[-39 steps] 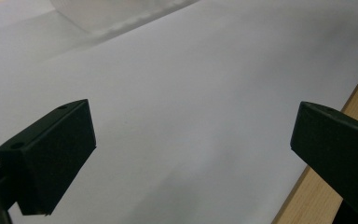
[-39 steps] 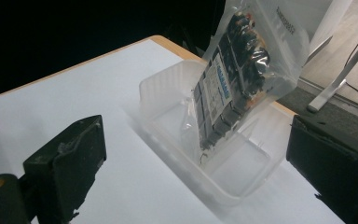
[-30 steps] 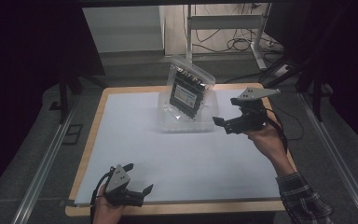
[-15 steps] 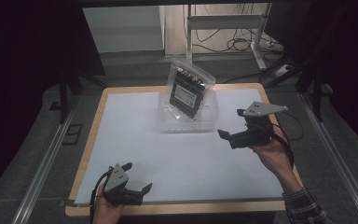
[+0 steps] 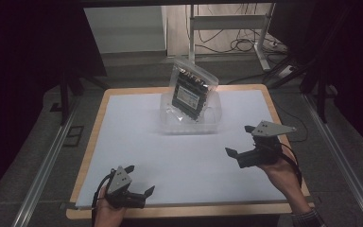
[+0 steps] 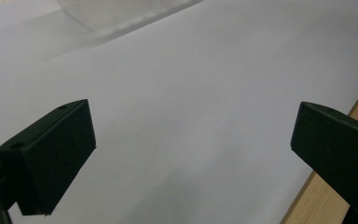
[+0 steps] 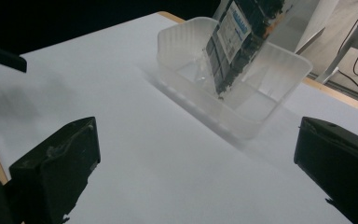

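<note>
Currently both grippers are standing wide open and holding nothing.

Right gripper (image 5: 242,145) is hovering above the white sheet (image 5: 137,142) at the table's right side, jaws spread wide, touching nothing; its own view is showing the gap facing the clear tub (image 7: 279,77). Left gripper (image 5: 139,180) is sitting low near the front edge of the table (image 5: 87,142), jaws likewise wide apart over bare sheet, gripping nothing. The bag (image 5: 192,92), clear with a dark printed item inside, is leaning upright in the tub (image 5: 215,118) at the far middle of the sheet, well apart from both grippers.
</note>
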A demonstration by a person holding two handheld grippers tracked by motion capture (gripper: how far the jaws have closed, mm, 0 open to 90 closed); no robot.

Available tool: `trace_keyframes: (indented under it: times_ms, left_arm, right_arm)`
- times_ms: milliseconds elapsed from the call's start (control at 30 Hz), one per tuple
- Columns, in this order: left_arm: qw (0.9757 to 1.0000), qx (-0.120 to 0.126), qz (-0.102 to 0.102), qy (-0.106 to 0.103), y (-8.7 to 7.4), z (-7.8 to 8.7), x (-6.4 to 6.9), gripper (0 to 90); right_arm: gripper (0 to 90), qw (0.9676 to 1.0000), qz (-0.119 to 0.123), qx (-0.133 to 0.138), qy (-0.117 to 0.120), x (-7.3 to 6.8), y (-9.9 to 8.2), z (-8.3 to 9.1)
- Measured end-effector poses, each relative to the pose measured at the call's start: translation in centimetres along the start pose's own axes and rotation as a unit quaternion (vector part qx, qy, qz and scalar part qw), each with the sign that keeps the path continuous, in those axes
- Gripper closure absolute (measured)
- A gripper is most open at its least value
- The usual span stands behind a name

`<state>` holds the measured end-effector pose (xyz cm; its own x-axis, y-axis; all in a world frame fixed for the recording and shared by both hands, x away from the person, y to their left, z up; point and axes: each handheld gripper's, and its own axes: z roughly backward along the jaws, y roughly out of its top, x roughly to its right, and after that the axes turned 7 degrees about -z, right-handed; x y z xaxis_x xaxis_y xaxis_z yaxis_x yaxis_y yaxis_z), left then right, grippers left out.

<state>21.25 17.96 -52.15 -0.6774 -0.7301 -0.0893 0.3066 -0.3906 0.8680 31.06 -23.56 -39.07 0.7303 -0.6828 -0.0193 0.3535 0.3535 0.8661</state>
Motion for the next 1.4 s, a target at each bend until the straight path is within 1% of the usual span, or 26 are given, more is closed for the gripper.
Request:
trace_keyframes:
  times_ms: [67, 100, 133, 167, 233, 367, 467, 600, 667, 800, 867, 1100, 1167, 1233, 1333, 1400]
  left_arm:
    - [1.0, 0.0, -0.001, 0.0, 0.0, 0.0, 0.0, 0.0]
    - [1.0, 0.0, -0.001, 0.0, 0.0, 0.0, 0.0, 0.0]
    - [1.0, -0.001, -0.002, 0.0, 0.0, 0.0, 0.0, 0.0]
    - [1.0, -0.001, -0.002, 0.0, 0.0, 0.0, 0.0, 0.0]
    - [1.0, -0.002, -0.002, 0.0, 0.0, -0.1, 0.0, 0.0]
    - [1.0, -0.002, -0.001, 0.001, 0.0, -0.1, 0.0, 0.0]
    - [1.0, -0.003, -0.002, 0.0, 0.0, -0.1, 0.0, 0.0]
    - [1.0, -0.003, -0.002, 0.0, 0.0, -0.1, 0.0, 0.0]
    - [1.0, -0.003, -0.002, 0.0, 0.0, -0.1, 0.0, 0.0]
    - [1.0, -0.005, -0.002, -0.001, 0.0, -0.1, 0.0, 0.0]
    - [1.0, -0.005, -0.003, -0.001, 0.0, -0.1, 0.0, 0.0]
    - [1.0, -0.008, -0.004, -0.001, 0.0, -0.2, 0.0, 0.0]
    - [1.0, -0.008, -0.004, -0.001, 0.0, -0.2, 0.0, 0.0]
    - [0.9999, -0.009, -0.005, -0.001, 0.0, -0.2, 0.0, 0.0]
    - [0.9999, -0.01, -0.006, -0.003, 0.0, -0.3, 0.1, 0.0]
    - [0.9999, -0.01, -0.006, -0.003, 0.0, -0.3, 0.1, 0.0]
  right_arm:
    - [0.0, 1.0, 0.0, -0.001, -0.002, 0.0, -0.6, 0.2]
    - [0.0, 1.0, 0.0, -0.001, -0.002, 0.0, -0.6, 0.2]
    - [0.0, 1.0, -0.002, 0.001, -0.006, 0.1, -1.2, 0.4]
    - [0.0, 1.0, -0.002, 0.001, -0.006, 0.1, -1.2, 0.4]
    - [0.0, 0.9999, -0.008, 0.001, -0.011, 0.1, -1.9, 0.8]
    - [0.0, 0.9998, -0.013, 0.004, -0.016, 0.2, -2.8, 1.4]
    - [0.0, 0.9997, -0.013, 0.004, -0.02, 0.1, -3.2, 1.7]
    - [0.0, 0.9996, -0.016, 0.007, -0.024, 0.1, -4.1, 2.6]
    - [0.0, 0.9995, -0.019, 0.007, -0.025, 0.0, -4.2, 2.8]
    - [0.1, 0.9991, -0.029, 0.01, -0.029, 0.0, -4.9, 3.7]
    - [0.1, 0.999, -0.03, 0.01, -0.03, 0.0, -5.1, 3.9]
    - [0.1, 0.9986, -0.03, -0.001, -0.043, 0.0, -6.8, 4.8]
    - [0.0, 0.9983, -0.03, -0.003, -0.05, -0.1, -7.3, 5.0]
    - [0.0, 0.998, -0.032, -0.001, -0.055, -0.2, -7.8, 5.2]
    - [0.0, 0.9976, -0.041, 0.004, -0.057, -0.1, -8.5, 5.6]
    - [0.0, 0.9974, -0.043, 0.008, -0.057, 0.0, -8.7, 5.8]
